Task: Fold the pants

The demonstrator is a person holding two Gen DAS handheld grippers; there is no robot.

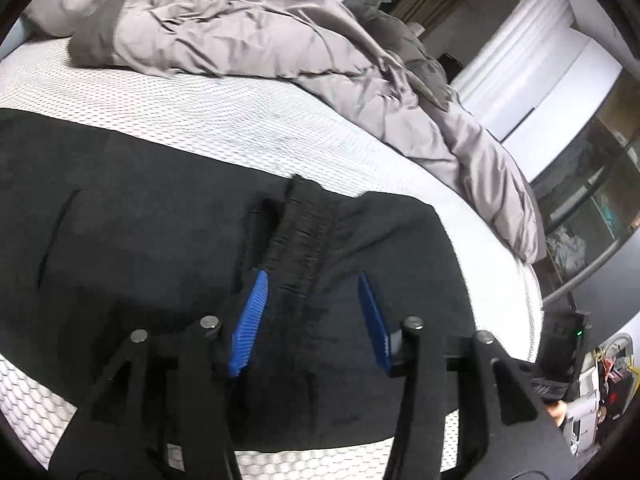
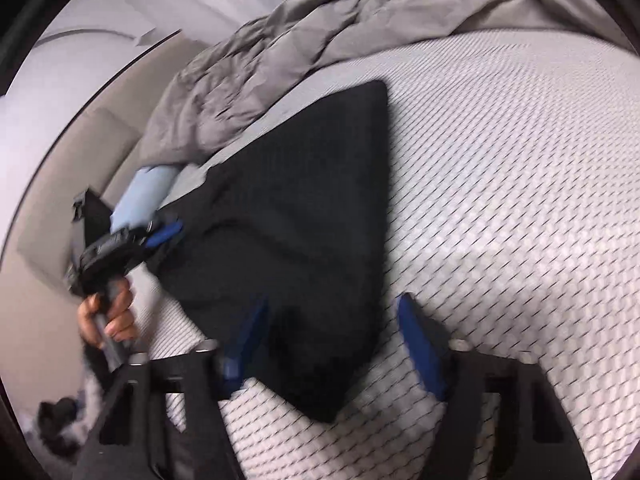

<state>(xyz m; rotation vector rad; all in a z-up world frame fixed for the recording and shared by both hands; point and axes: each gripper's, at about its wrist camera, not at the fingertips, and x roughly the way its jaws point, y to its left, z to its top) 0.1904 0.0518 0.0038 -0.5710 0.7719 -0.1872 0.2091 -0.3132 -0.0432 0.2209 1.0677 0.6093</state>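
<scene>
Black pants (image 1: 152,240) lie flat on the white mattress (image 1: 240,128). Their ribbed waistband (image 1: 298,236) is bunched up between the blue pads of my left gripper (image 1: 312,280), which is open just over it. In the right wrist view the pants (image 2: 304,216) lie as a folded dark shape with one corner pointing at me. My right gripper (image 2: 332,308) is open, its fingers astride that near corner. The left gripper (image 2: 160,236) shows there at the pants' far left edge, held by a hand (image 2: 108,316).
A rumpled grey duvet (image 1: 260,36) is piled along the far side of the bed, also in the right wrist view (image 2: 280,60). The mattress edge (image 1: 532,288) drops off at the right. A shelf with clutter (image 1: 592,200) stands beyond it.
</scene>
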